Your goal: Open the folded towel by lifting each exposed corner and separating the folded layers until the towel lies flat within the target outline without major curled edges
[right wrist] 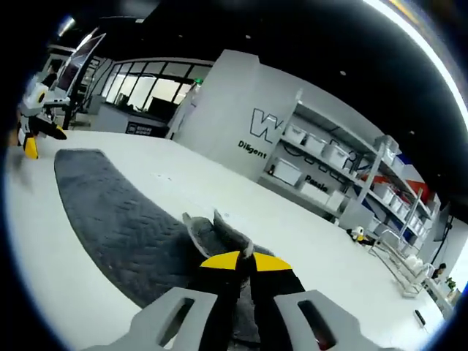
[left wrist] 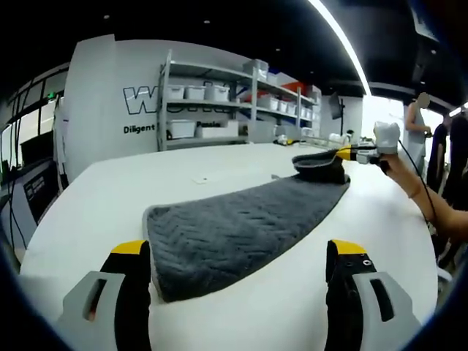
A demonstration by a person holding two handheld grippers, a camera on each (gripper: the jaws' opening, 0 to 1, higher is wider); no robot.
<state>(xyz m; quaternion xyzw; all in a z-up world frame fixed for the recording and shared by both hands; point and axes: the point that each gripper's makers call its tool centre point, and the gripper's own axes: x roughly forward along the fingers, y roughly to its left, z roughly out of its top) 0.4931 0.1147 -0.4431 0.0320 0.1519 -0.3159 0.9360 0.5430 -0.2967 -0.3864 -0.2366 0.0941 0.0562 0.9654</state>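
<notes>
In the left gripper view, the left gripper (left wrist: 238, 274) hovers with its yellow-tipped jaws spread wide and holding nothing, one jaw on each side of the near end of the grey towel (left wrist: 234, 227). The towel lies on the white table (left wrist: 110, 197) as a long strip, its long axis running away from this gripper toward the far right. At that far end the cloth is bunched and lifted into a dark hump, and there the right gripper (left wrist: 349, 155) (seen from the side, held in a person's hand (left wrist: 398, 164)) has hold of it. So the near end sits just ahead of the open jaws, while the far end belongs to the other tool.

In the right gripper view, the right gripper (right wrist: 239, 261) has its jaws pressed together on a raised fold of the towel (right wrist: 124, 219), a pinched peak of cloth standing just above the yellow tips. From here the strip stretches off to the upper left, toward the left gripper (right wrist: 33, 128) at its distant end. The towel's length thus spans the gap between the two tools; I judge that the next unfolding turns on drawing the pinched layer along or off that axis (the left gripper being nearest the free end).
</notes>
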